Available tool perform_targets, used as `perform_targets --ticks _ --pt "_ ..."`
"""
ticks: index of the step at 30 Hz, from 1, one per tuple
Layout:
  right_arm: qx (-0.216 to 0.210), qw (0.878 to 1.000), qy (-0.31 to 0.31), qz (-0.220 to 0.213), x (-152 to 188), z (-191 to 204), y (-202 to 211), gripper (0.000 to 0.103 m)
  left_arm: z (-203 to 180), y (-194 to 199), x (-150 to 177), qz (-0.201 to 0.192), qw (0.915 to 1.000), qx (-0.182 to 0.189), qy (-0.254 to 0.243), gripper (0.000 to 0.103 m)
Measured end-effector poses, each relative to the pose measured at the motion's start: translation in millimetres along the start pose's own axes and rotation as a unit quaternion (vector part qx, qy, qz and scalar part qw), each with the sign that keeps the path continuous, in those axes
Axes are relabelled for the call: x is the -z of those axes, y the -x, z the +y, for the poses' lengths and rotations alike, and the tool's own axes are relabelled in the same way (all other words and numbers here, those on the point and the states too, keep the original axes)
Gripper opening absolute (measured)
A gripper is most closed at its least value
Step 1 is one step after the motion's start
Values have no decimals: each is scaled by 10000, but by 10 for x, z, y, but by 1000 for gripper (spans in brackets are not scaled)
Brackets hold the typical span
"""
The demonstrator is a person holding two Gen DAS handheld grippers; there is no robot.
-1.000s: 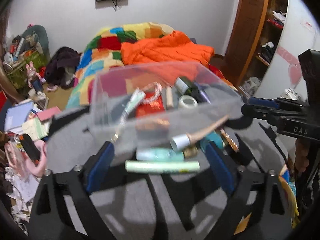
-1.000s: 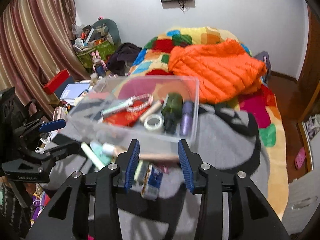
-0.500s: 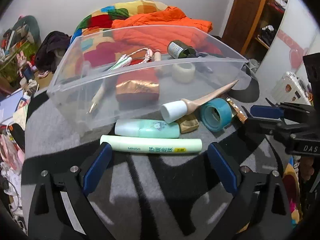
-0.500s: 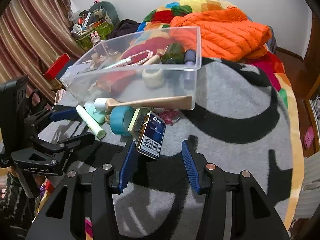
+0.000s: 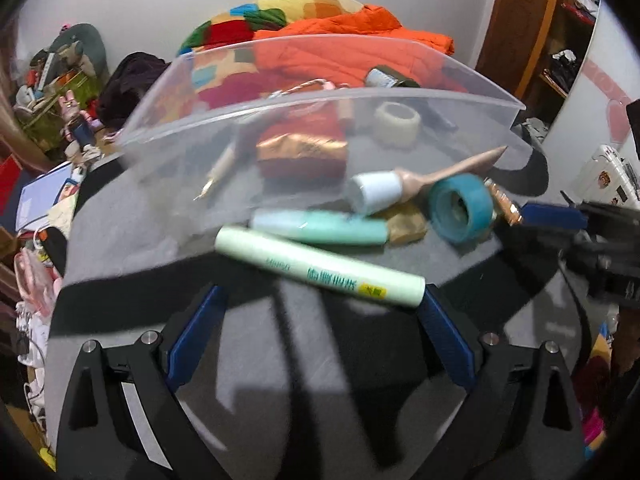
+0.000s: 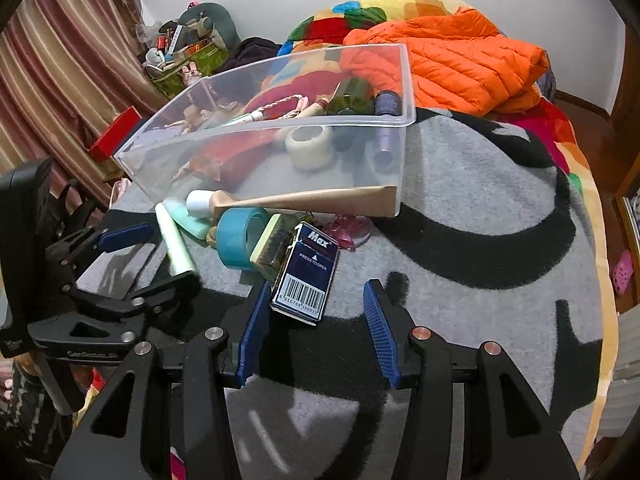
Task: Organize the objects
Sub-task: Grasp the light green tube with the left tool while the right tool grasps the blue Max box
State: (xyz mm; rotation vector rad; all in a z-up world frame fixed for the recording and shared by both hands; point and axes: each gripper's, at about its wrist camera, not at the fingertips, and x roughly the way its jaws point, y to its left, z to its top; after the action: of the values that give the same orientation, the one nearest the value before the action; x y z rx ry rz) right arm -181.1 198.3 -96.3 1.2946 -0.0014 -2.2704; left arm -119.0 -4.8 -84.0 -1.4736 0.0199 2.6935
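With the left hand-held gripper (image 5: 320,320) wide open and empty just short of the pale green tube (image 5: 320,268), one closing finger could roll it aside, while the right hand-held gripper (image 6: 316,320), half open and empty, might nudge the dark blue box (image 6: 308,272).

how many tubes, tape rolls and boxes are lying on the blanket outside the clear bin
tubes: 3 (pale green tube, mint tube, beige tube)
tape rolls: 1 (teal tape roll)
boxes: 1 (blue box)
total: 5
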Motion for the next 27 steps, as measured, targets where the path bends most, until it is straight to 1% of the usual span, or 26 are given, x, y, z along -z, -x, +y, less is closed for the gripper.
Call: perform_targets --ticks 2,3,4,7,9,12,14,16,17,18,19,20,21,22,23,24,26,27 --pt "52 10000 43 -51 8 -18 29 40 82 75 86 -38 10000 -40 68 94" --pt "133 9999 73 -63 18 -27 51 35 129 113 125 -35 9999 -57 114 94" --pt "183 9998 79 -65 29 -44 68 34 159 140 147 -24 9998 -51 164 93" --pt "173 9998 -18 -21 43 -114 80 34 247 237 155 -31 9991 133 401 93" --pt "144 9999 -44 1 40 -142 79 34 246 269 105 -71 9981 268 547 94" --pt "114 9999 -29 4 4 -129 65 34 187 213 15 -63 9974 289 652 94" --pt "108 9999 -22 -8 -28 -106 37 34 103 119 -47 -14 9973 214 697 94" --pt "176 9998 8 -10 -45 -81 3 34 25 45 -69 -12 9979 -14 655 93" --pt "332 9994 67 -13 -55 -57 -27 34 -3 13 -61 -18 9980 -163 604 87" --pt "408 9991 123 -26 -52 -41 -41 34 -16 -4 -39 -44 9980 -290 555 84" --pt "450 9988 174 -22 -45 -31 -58 34 -27 2 -10 -111 9979 -411 489 80" --pt "468 9987 212 -8 -33 -21 -76 34 -27 34 28 -188 9978 -445 459 75" --pt "507 9984 243 -36 -8 -14 -89 33 -4 59 55 -226 9976 -448 487 69" --pt "572 9979 291 -69 13 -6 -89 29 13 92 84 -273 9973 -468 505 57" --pt "631 9974 344 -109 30 10 -78 28 29 129 121 -292 9973 -489 470 48" --pt "637 9973 342 -137 43 11 -58 25 48 151 146 -305 9973 -469 474 45" --pt "573 9978 288 -148 60 -7 -28 25 96 216 215 -302 9974 -387 529 35" --pt "546 9980 266 -155 71 -13 -11 25 119 251 253 -306 9973 -385 542 33"
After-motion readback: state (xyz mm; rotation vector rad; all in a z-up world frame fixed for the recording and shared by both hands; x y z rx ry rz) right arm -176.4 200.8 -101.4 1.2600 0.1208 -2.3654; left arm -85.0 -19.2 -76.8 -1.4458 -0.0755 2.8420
